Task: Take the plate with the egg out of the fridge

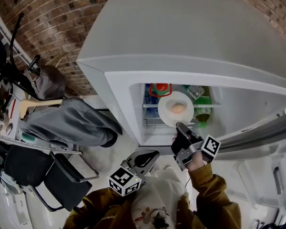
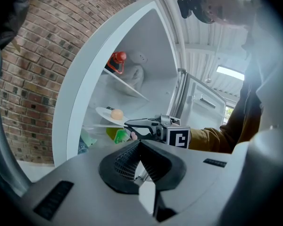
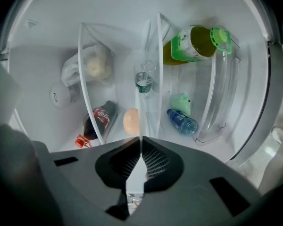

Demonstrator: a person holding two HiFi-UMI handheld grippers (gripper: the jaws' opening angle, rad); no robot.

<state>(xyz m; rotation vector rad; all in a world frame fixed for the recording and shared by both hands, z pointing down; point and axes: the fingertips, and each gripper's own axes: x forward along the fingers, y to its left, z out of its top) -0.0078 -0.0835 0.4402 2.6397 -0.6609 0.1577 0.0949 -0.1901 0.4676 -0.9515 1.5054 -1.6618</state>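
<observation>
The fridge (image 1: pixel 181 56) stands open. On its shelf lies a white plate (image 1: pixel 164 109) with a tan egg (image 1: pixel 178 108). My right gripper (image 1: pixel 180 126) reaches in from below and is shut on the plate's near rim. In the right gripper view the plate (image 3: pixel 141 131) runs edge-on out of the closed jaws of the right gripper (image 3: pixel 141 142), with the egg (image 3: pixel 131 121) just left of it. The left gripper view shows the plate (image 2: pixel 104 113), the egg (image 2: pixel 117 113) and the right gripper (image 2: pixel 128 125) on it. My left gripper (image 1: pixel 155 154) hangs outside the fridge, shut and empty (image 2: pixel 140 142).
A green bottle (image 3: pixel 193 44), a blue water bottle (image 3: pixel 181 121), a cola bottle (image 3: pixel 96 121) and a white bag (image 3: pixel 92 67) lie on the fridge shelves. The fridge door (image 1: pixel 257 137) swings out to the right. A chair draped with grey clothes (image 1: pixel 71 120) stands to the left.
</observation>
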